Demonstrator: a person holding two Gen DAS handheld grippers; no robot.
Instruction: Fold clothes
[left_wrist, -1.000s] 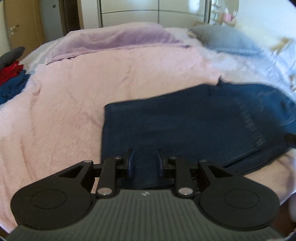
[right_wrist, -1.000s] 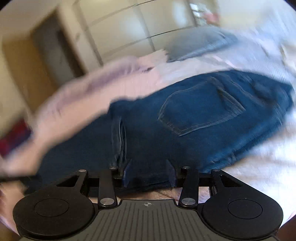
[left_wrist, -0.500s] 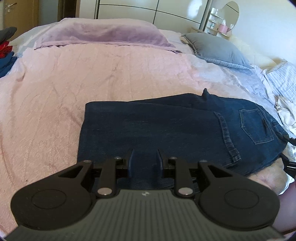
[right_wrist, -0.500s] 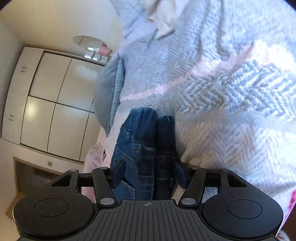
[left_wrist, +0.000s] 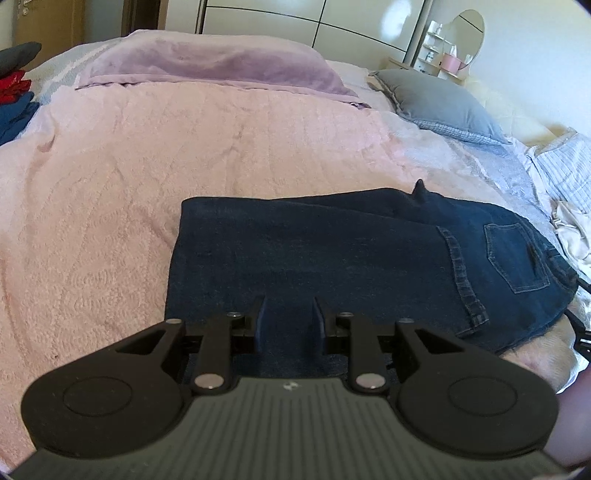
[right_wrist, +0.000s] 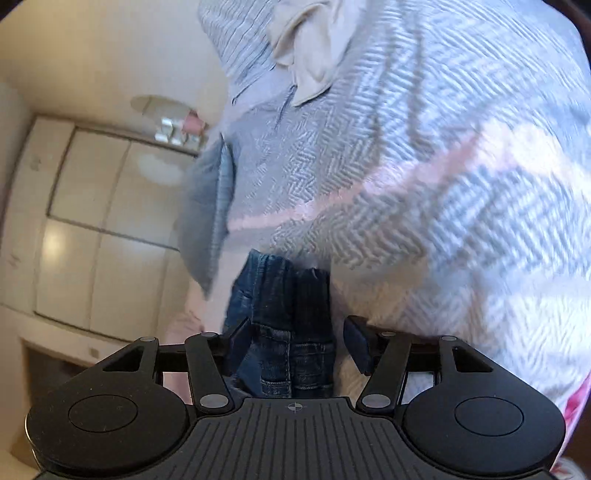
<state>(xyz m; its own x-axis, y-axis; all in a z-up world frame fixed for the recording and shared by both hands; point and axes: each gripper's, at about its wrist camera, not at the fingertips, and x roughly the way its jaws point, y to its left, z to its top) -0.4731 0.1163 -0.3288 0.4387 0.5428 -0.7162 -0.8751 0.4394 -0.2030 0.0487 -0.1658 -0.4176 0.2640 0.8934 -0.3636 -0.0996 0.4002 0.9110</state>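
Left wrist view takes in a wide bed (left_wrist: 184, 155) under a pink cover, filling most of the picture. White wardrobe doors (left_wrist: 295, 18) stand behind it, a wooden door (left_wrist: 48, 22) at far left and a round mirror (left_wrist: 469, 26) over a small shelf at upper right. A folded purple blanket (left_wrist: 207, 62) lies across the bed's far end, a grey pillow (left_wrist: 439, 99) to its right. Red and blue clothes (left_wrist: 14, 99) are piled at the left edge; pale laundry (left_wrist: 569, 229) lies at the right edge. Much of the pink cover left of and beyond the jeans is bare.

Folded jeans (left_wrist: 332, 258) lie flat on the near right part of the bed, back pocket up at the right end, left fold edge straight. The left gripper (left_wrist: 288, 325) is narrow, with the near edge of the denim between its fingers; a grip cannot be told.

In the right wrist view, rolled sideways and blurred, a herringbone bedspread (right_wrist: 424, 184) fills the right. The right gripper (right_wrist: 295, 343) stands wide, having just been opening; the jeans' (right_wrist: 284, 332) thick end lies between its fingers, with a gap at the right one.
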